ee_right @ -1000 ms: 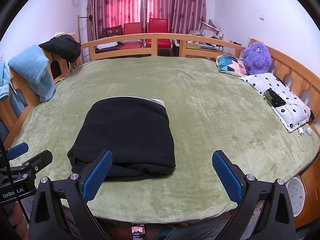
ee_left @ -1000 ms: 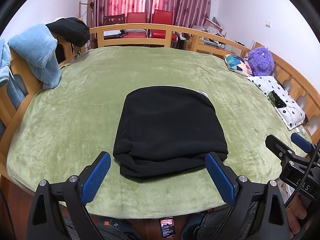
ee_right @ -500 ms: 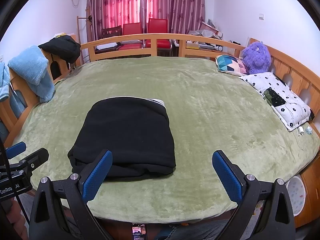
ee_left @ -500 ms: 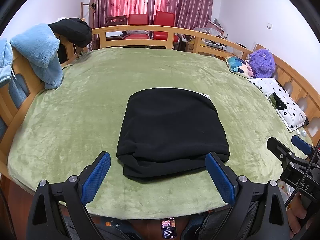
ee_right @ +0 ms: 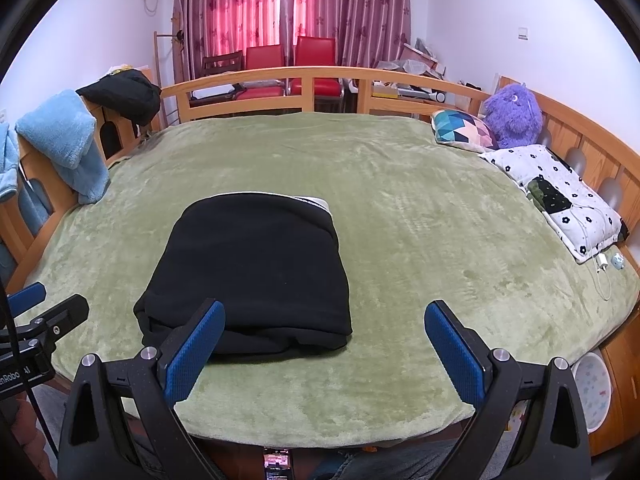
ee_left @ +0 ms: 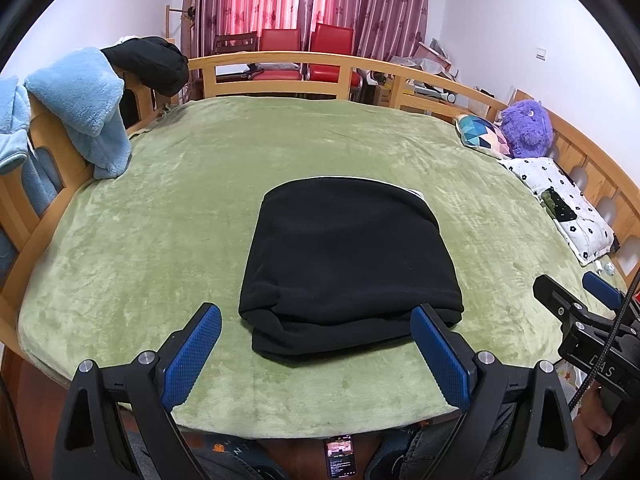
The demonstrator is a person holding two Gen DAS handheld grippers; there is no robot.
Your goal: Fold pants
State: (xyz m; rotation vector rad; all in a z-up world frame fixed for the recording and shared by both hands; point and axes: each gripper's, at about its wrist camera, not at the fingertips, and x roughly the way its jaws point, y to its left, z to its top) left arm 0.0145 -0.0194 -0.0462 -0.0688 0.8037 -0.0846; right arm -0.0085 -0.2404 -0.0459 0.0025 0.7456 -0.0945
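My pads (ee_left: 191, 356) blue, black frame; pants (ee_left: 348, 260) plain black with a white edge at far side; blanket (ee_left: 160, 220) olive green; towel (ee_left: 86, 108) pale blue; plush toy (ee_right: 512, 116) purple; cushion (ee_right: 464, 130) multicolour triangles; curtains (ee_right: 292, 4) maroon, floral

A green plush blanket (ee_right: 400, 208) covered the bed, with a purple stuffed toy (ee_right: 512, 116) and patterned cushion (ee_right: 460, 130) at its far right edge, a light blue towel (ee_right: 64, 144) draped over its left wooden rail (ee_right: 36, 168), and red chairs (ee_right: 288, 64) beyond it.
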